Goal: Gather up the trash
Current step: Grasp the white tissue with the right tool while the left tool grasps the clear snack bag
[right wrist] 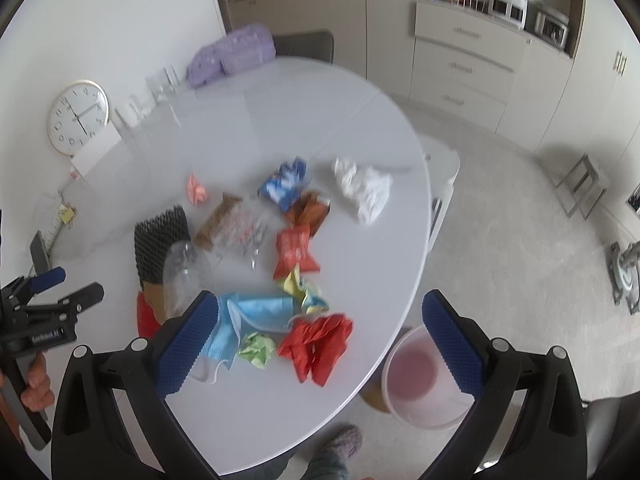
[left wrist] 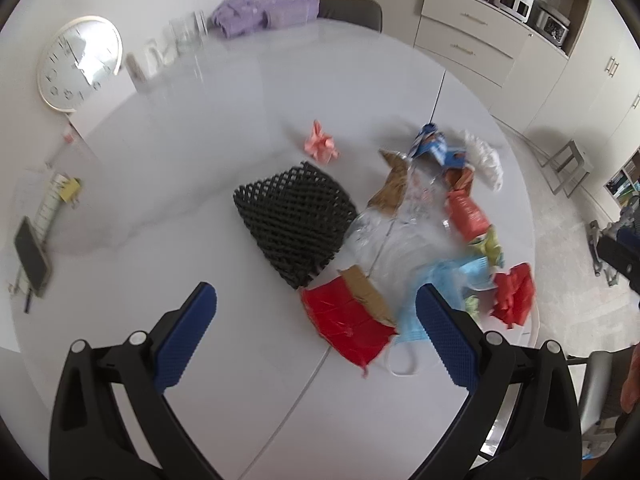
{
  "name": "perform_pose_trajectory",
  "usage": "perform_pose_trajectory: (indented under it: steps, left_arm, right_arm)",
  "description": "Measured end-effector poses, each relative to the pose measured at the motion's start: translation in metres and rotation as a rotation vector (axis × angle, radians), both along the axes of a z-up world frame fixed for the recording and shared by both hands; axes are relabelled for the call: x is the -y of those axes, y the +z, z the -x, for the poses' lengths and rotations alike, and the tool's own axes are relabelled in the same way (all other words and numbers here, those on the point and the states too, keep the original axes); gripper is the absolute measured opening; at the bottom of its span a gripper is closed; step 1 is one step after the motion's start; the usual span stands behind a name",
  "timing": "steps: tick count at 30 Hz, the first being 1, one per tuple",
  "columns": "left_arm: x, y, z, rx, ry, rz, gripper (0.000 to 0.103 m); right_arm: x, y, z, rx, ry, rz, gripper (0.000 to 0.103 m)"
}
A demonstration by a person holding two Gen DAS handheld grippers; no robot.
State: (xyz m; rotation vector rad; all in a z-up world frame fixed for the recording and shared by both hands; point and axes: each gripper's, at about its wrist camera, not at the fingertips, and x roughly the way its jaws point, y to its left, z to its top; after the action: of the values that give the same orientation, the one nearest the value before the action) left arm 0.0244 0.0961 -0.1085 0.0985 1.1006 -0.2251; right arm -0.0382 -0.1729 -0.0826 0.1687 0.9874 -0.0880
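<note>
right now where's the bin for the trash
In the right wrist view, the pink bin stands on the floor off the table's near right edge, just beyond the crumpled red paper.

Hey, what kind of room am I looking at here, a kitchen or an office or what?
Most likely a home kitchen or dining area: a round white table, beige cabinets with drawers, and small countertop ovens in a wall niche.
</note>
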Motion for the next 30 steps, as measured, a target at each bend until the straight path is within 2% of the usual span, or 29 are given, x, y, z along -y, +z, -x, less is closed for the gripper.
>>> perform_pose_trajectory:
  steps: [5, 8, 11, 14, 17, 20, 24, 28, 30]
  left_arm:
    - [-0.011, -0.03, -0.037, -0.027, 0.011, -0.015, 0.095]
    - [-0.015, -0.044, -0.063, -0.059, 0.038, 0.014, 0.095]
    - [-0.02, -0.058, -0.087, -0.123, 0.091, 0.079, 0.095]
    - [-0.019, -0.069, -0.102, -0.167, 0.116, 0.112, 0.095]
    - [-0.013, -0.069, -0.104, -0.167, 0.115, 0.116, 0.094]
    - [0.0, -0.06, -0.104, -0.146, 0.058, 0.135, 0.094]
    - [0.034, -0.049, -0.111, -0.139, -0.083, 0.169, 0.094]
    - [0.076, -0.043, -0.12, -0.142, -0.199, 0.163, 0.094]
    - [0.102, -0.048, -0.124, -0.153, -0.25, 0.129, 0.094]
  right_arm:
    - [-0.004, -0.021, -0.001, -0.039, -0.033, -0.042, 0.101]
    - [-0.004, -0.027, -0.001, -0.063, -0.054, -0.045, 0.101]
    - [-0.004, -0.029, 0.002, -0.073, -0.07, -0.046, 0.101]
    - [-0.004, -0.029, 0.002, -0.076, -0.078, -0.028, 0.101]
    - [-0.001, -0.03, -0.002, -0.079, -0.095, 0.014, 0.101]
    - [0.008, -0.04, -0.013, -0.091, -0.113, 0.003, 0.101]
    - [0.023, -0.061, -0.041, -0.12, -0.128, -0.003, 0.101]
    - [0.039, -0.067, -0.06, -0.125, -0.162, 0.005, 0.101]
    - [0.049, -0.068, -0.066, -0.127, -0.179, 0.006, 0.101]
